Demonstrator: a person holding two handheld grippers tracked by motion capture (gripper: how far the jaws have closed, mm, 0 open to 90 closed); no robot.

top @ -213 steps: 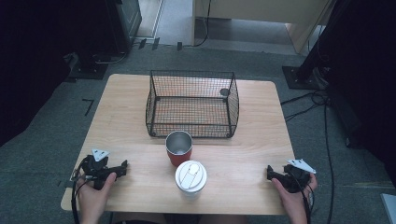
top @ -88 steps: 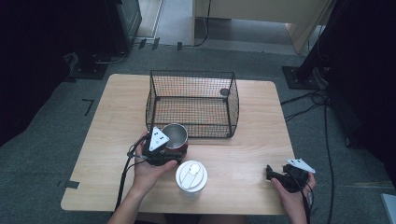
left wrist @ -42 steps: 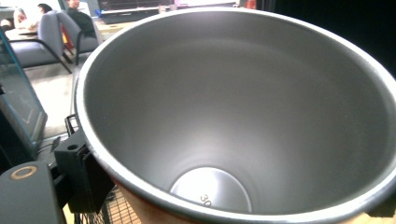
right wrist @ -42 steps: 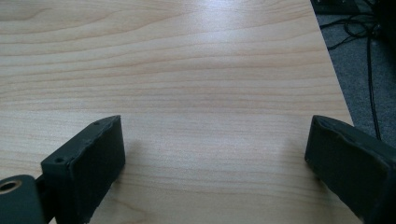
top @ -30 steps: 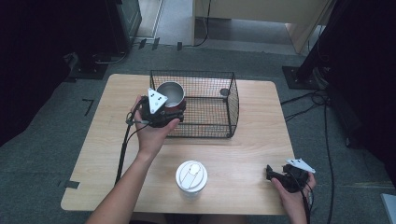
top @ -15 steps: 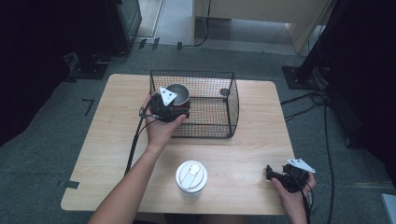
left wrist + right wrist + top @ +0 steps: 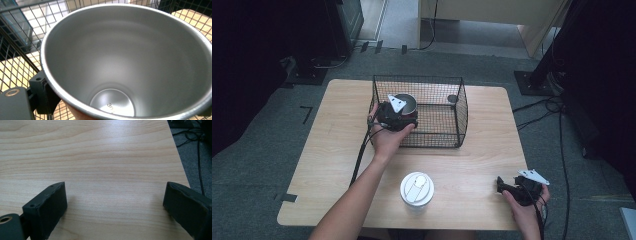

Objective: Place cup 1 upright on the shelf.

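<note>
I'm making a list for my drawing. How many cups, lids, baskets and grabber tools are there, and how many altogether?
Cups: 1, the steel cup held by the left gripper
Lids: 1, the white lid on the table
Baskets: 1, the black wire basket
Grabber tools: 2, counting the right gripper
Total: 5

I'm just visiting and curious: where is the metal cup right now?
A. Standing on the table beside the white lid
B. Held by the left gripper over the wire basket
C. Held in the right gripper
B: the left gripper holds the metal cup over the wire basket.
</note>
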